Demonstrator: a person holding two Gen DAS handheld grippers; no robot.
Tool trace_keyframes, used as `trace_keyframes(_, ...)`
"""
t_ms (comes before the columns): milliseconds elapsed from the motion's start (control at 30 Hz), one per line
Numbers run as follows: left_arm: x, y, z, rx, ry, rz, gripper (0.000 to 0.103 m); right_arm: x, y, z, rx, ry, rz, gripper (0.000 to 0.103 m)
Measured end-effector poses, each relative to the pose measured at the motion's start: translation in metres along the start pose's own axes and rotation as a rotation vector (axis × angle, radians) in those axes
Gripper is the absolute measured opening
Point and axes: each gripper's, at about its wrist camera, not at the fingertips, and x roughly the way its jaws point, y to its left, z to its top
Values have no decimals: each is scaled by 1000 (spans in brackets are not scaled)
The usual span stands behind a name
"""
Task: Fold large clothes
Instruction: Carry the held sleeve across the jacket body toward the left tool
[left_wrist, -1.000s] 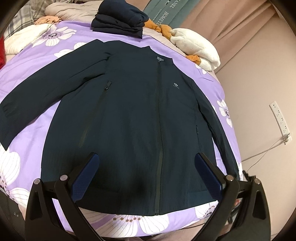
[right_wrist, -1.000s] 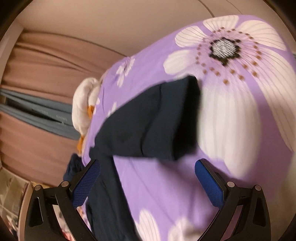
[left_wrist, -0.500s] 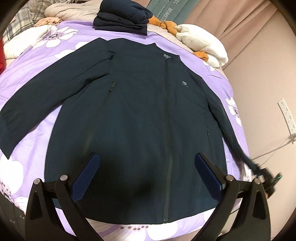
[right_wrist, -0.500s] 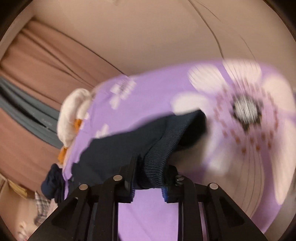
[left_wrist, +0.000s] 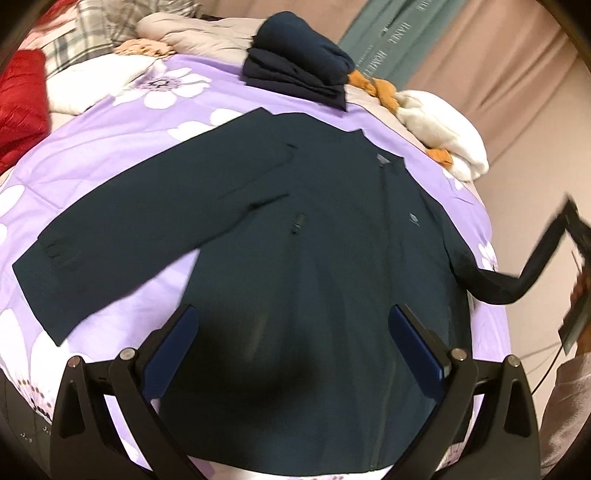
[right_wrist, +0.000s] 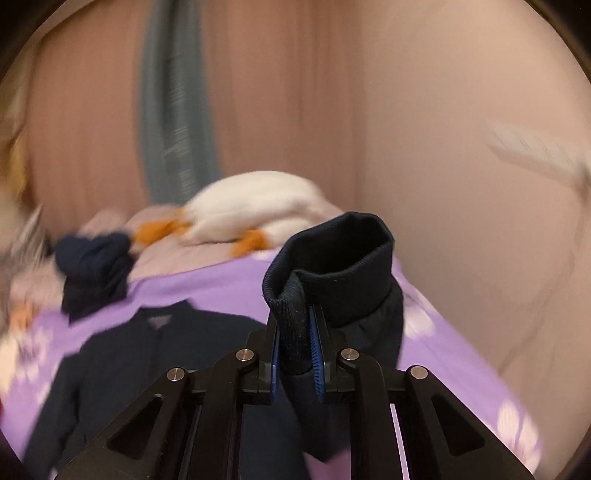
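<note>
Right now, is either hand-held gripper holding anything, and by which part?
Right hand-held gripper, closing, pinches the jacket by its ribbed sleeve cuff. Left hand-held gripper holds nothing.

The jacket is seen as a dark navy, matt woven cloth, smooth on the body, while its cuff, pinched by the closing right hand-held gripper, is shown as coarse ribbed knit. The bedsheet is rendered as smooth, matt purple cotton-like cloth with printed white flowers, and the white plush toy is shown as soft and fleecy. Both hand-held grippers, the left included, are made of matt black plastic with shiny metal pins, and finely ridged blue pads are fitted.
</note>
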Motion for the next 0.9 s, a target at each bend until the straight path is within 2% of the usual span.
trace_keyframes(133,8,17,9,-27,3,28,103,25,120,-16,-264,28,109,16)
trace_keyframes(200,12,25,11,-47,-2,57,103,49,187,-47,-406,112,177,16)
trace_keyframes(267,16,35,13,-71,-2,80,103,73,233,-84,-525,186,187,17)
trace_keyframes(300,18,38,14,-79,3,86,103,86,256,-106,-583,219,200,27)
trace_keyframes(333,21,43,15,-91,11,92,103,92,271,-116,-613,240,220,43)
trace_keyframes(400,25,49,16,-108,22,95,103,95,300,-147,-671,295,312,57)
trace_keyframes(433,27,52,17,-113,26,99,103,92,308,-159,-700,305,350,57)
trace_keyframes(533,35,50,21,-110,38,92,103,73,304,-175,-724,293,448,57)
trace_keyframes(667,51,34,31,-100,80,-34,103,58,242,-153,-550,305,614,61)
trace_keyframes(733,60,23,42,-95,90,-97,103,60,200,-142,-439,302,600,74)
trace_keyframes(800,71,9,54,-86,98,-172,103,68,145,-132,-318,305,540,74)
trace_keyframes(900,103,-13,71,-115,132,-268,103,78,86,-128,-207,307,443,74)
